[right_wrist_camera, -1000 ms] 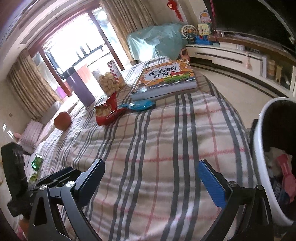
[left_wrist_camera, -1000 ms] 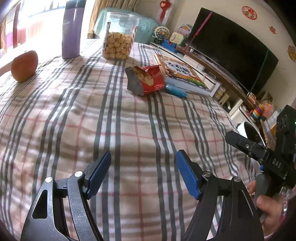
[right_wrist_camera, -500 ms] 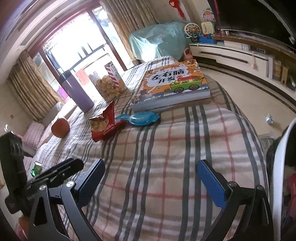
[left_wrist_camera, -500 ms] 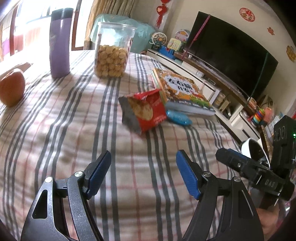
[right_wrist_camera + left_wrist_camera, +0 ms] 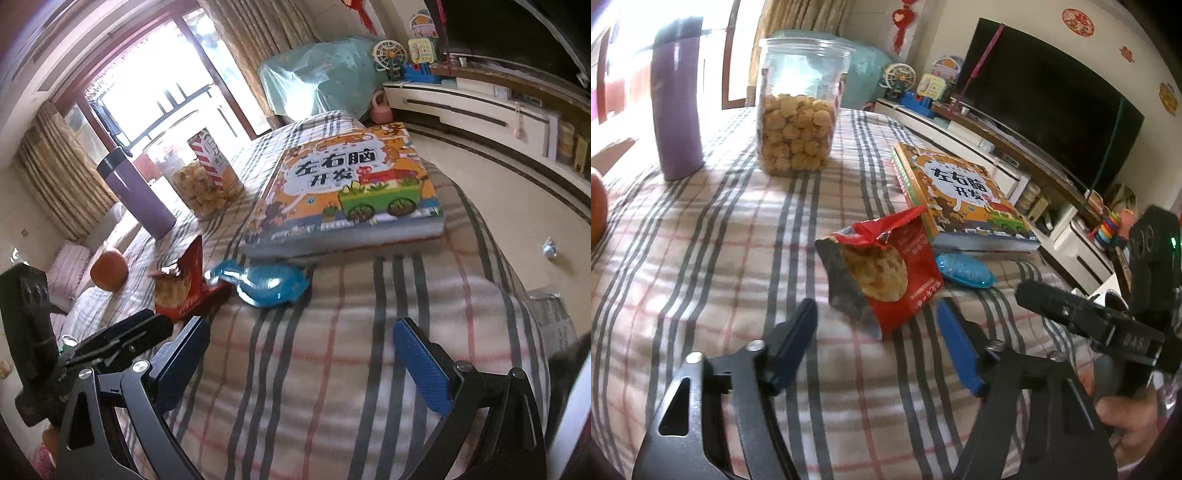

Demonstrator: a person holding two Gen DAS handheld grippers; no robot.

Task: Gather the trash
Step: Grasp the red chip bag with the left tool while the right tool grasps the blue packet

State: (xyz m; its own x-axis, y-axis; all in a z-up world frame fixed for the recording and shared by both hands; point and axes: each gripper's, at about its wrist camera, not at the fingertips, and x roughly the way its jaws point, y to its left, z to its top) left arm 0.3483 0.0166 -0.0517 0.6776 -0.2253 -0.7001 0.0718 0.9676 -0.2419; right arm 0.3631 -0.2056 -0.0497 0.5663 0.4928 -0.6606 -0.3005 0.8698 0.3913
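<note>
An open red snack bag [image 5: 886, 273] lies on the plaid tablecloth, just beyond my left gripper [image 5: 877, 332], which is open and empty; the bag's lower corner sits between its blue fingertips. The bag also shows in the right wrist view [image 5: 184, 284]. A small blue wrapper [image 5: 964, 270] lies right of the bag, against the book; it shows ahead of my right gripper [image 5: 299, 354], which is open and empty, in the right wrist view [image 5: 267, 282].
A picture book [image 5: 956, 195] lies behind the wrapper. A clear jar of snacks [image 5: 798, 110], a purple bottle [image 5: 677, 107] and an orange fruit [image 5: 109, 269] stand farther back. The white bin's rim [image 5: 569, 406] is at the table's right edge.
Both grippers have moved forward over the table toward the red bag and blue wrapper, which now appear much closer. The bin has slid mostly out of the right view. Both stay open.
</note>
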